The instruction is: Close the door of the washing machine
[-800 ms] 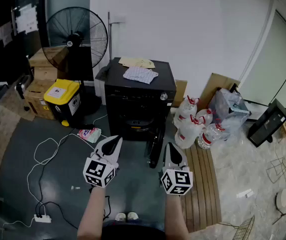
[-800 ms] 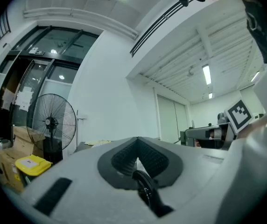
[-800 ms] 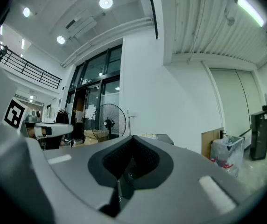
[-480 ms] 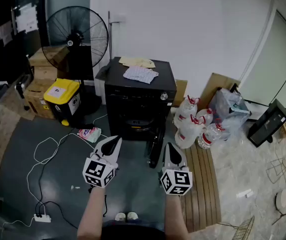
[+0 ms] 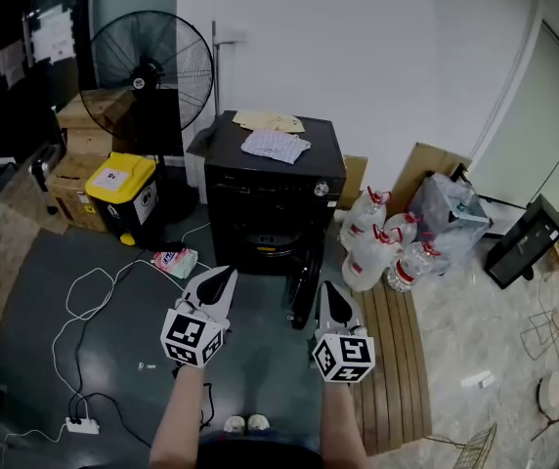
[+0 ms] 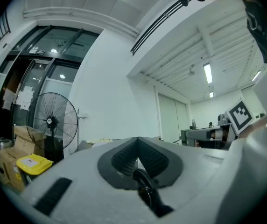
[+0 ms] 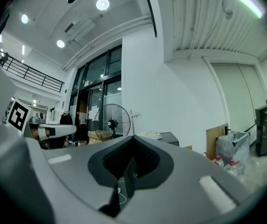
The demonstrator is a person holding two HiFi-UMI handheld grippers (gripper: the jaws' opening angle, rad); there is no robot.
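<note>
Left gripper [image 5: 222, 279] and right gripper [image 5: 330, 292] were held level, jaws pressed together, nothing pinched. The open door [image 5: 304, 296] was seen just left of the right gripper's tips, with the washing machine [image 5: 270, 198] beyond. Approach step was judged in hand; next, the door would need to be pushed shut.

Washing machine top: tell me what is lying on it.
On the washing machine lie a folded checked cloth and, behind it, flat tan papers. Whatever the cloth and papers cover cannot be seen.
</note>
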